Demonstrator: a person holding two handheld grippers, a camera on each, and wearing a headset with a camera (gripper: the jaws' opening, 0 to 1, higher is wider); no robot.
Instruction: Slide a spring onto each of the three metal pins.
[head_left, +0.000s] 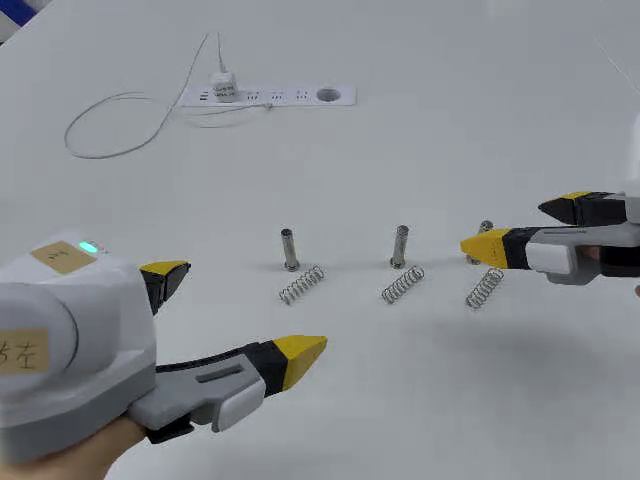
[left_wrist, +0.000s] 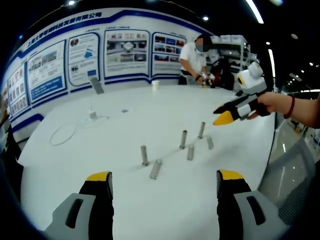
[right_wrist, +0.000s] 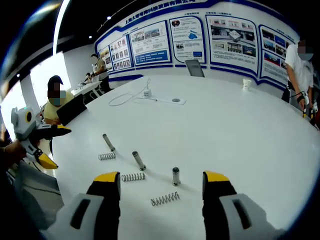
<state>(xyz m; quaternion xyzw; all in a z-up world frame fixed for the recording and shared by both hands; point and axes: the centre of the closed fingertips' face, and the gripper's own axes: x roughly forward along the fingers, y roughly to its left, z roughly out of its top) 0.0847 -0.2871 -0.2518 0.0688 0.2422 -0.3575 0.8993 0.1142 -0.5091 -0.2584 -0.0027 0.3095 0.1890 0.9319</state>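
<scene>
Both tongs stand wide apart and grip nothing: the left tongs (head_left: 235, 310) hover low over the near left of the desk (head_left: 400, 415), and the right tongs (head_left: 522, 228) come in from the right edge, level with the row of pins. I record three pins standing on end in a line across the desk: the left pin (head_left: 289, 249), the middle pin (head_left: 400, 246) and the right pin (head_left: 484, 230). The right pin is partly hidden behind the lower tip of the right tongs in the head view. Each pin has a spring lying flat just on my side of it: the left spring (head_left: 302, 284), the middle spring (head_left: 403, 283) and the right spring (head_left: 485, 287). No spring is on a pin, so I judge the task not begun. All three springs lie on the same slant, long axis running from near-left to far-right. The far end of each is close by the foot of its own pin; whether it touches I cannot tell. The governing relation is that the right spring lies just below the right tongs, the nearer pair, while the left tongs are well apart from it and nearer the left spring. In the right gripper view the right spring sits ahead between the two tips, its axis nearly along the line from tip to tip. Closing as they stand would likely press it end to end, so I judge a roll of the wrist is needed to take it across the coils. A power strip (head_left: 280, 97) and its cable (head_left: 115, 128) lie at the far side, well apart from the work.
</scene>
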